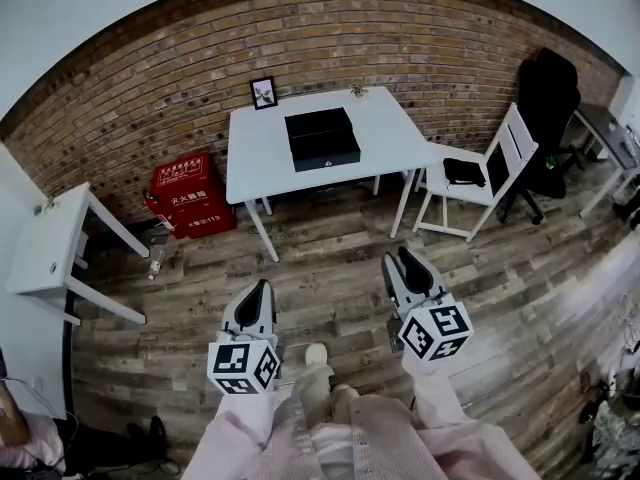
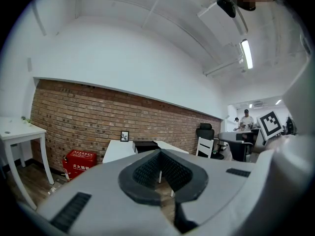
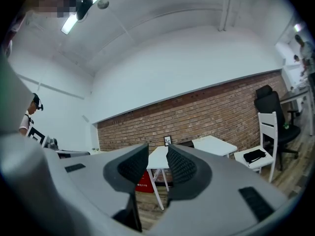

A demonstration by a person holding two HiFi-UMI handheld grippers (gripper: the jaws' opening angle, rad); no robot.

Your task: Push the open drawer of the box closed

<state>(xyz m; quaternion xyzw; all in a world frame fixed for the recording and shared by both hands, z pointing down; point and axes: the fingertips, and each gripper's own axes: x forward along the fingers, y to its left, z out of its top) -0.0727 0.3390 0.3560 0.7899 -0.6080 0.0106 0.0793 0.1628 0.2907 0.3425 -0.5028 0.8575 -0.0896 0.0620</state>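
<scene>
The black box [image 1: 321, 138] stands far ahead on a white table [image 1: 260, 158], with its drawer face toward me; I cannot tell how far the drawer stands out. It also shows small in the left gripper view as the black box [image 2: 144, 145]. Both grippers hang low over the wooden floor, well short of the table. My left gripper [image 1: 262, 286] has its jaws together, and the left gripper view shows the left gripper [image 2: 159, 152] with tips touching and nothing in them. My right gripper [image 1: 397, 256] stands open, and the right gripper [image 3: 157, 149] shows a clear gap with nothing in it.
A small picture frame [image 1: 264, 92] sits at the table's back edge. A red box [image 1: 190, 196] lies on the floor left of the table. A white chair [image 1: 490, 183] holding a black item [image 1: 465, 171] stands to the right, with a black office chair [image 1: 548, 98] behind. Another white table [image 1: 45, 248] is at far left.
</scene>
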